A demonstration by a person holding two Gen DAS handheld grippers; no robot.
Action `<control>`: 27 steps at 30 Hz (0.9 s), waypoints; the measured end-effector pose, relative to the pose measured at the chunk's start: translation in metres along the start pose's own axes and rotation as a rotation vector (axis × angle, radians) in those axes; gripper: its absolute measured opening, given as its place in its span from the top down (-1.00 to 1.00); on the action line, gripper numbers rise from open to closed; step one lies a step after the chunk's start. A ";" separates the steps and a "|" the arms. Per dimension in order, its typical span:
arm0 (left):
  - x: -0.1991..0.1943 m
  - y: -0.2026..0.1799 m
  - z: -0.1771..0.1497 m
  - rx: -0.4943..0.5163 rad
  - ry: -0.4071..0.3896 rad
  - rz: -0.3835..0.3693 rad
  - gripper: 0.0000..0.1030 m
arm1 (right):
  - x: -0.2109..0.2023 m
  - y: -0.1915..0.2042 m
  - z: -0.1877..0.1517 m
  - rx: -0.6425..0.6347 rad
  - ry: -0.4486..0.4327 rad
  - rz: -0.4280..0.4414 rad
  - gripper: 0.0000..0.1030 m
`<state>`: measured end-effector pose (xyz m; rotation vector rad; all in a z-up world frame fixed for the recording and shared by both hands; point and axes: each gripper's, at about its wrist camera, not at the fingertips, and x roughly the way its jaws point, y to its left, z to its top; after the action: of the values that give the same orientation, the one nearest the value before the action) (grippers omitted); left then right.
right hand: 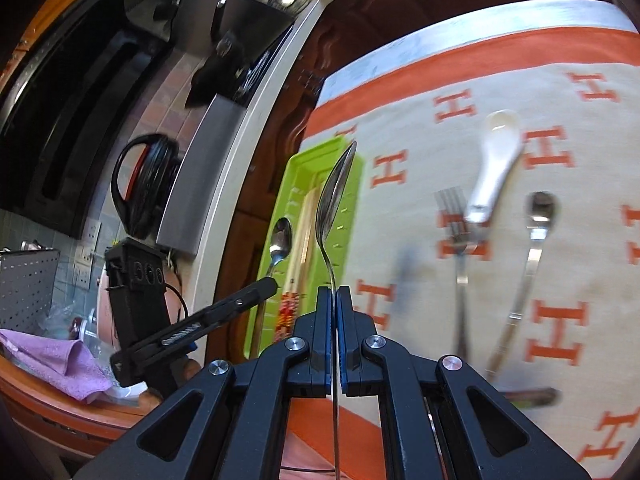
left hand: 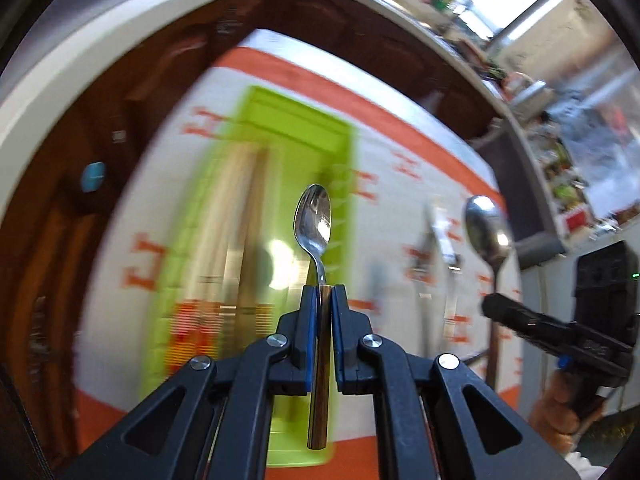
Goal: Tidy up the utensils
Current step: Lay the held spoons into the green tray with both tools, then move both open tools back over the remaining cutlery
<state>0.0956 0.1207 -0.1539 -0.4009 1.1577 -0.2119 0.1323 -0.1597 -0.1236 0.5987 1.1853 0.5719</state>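
My left gripper [left hand: 324,290] is shut on a small steel spoon with a wooden handle [left hand: 314,220], held above the green utensil tray [left hand: 256,184]. My right gripper [right hand: 334,292] is shut on a larger steel spoon [right hand: 334,192], seen edge-on, held above the tray's right edge [right hand: 352,184]. The left gripper [right hand: 264,284] with its spoon [right hand: 280,238] shows in the right wrist view over the tray. The right gripper [left hand: 490,306] with its spoon [left hand: 486,226] shows in the left wrist view. Chopsticks [right hand: 300,236] lie in the tray.
On the white and orange cloth [right hand: 400,92] lie a fork [right hand: 456,232], a white ceramic spoon [right hand: 494,164] and a steel spoon [right hand: 532,240]. The brown table [right hand: 288,104] carries the cloth. A kitchen counter with a black kettle [right hand: 148,184] is to the left.
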 end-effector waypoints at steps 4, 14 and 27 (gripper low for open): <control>0.004 0.025 -0.004 0.007 -0.003 0.113 0.90 | 0.040 0.027 0.008 0.003 0.050 0.009 0.96; 0.007 0.040 -0.013 0.003 -0.079 0.122 0.47 | 0.125 0.061 0.034 0.011 0.095 -0.070 0.95; -0.038 0.035 -0.013 -0.001 -0.241 0.209 -0.22 | 0.178 0.051 0.050 0.049 0.129 -0.165 0.91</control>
<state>0.0672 0.1643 -0.1406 -0.2950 0.9544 0.0194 0.2241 -0.0065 -0.1946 0.5059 1.3598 0.4474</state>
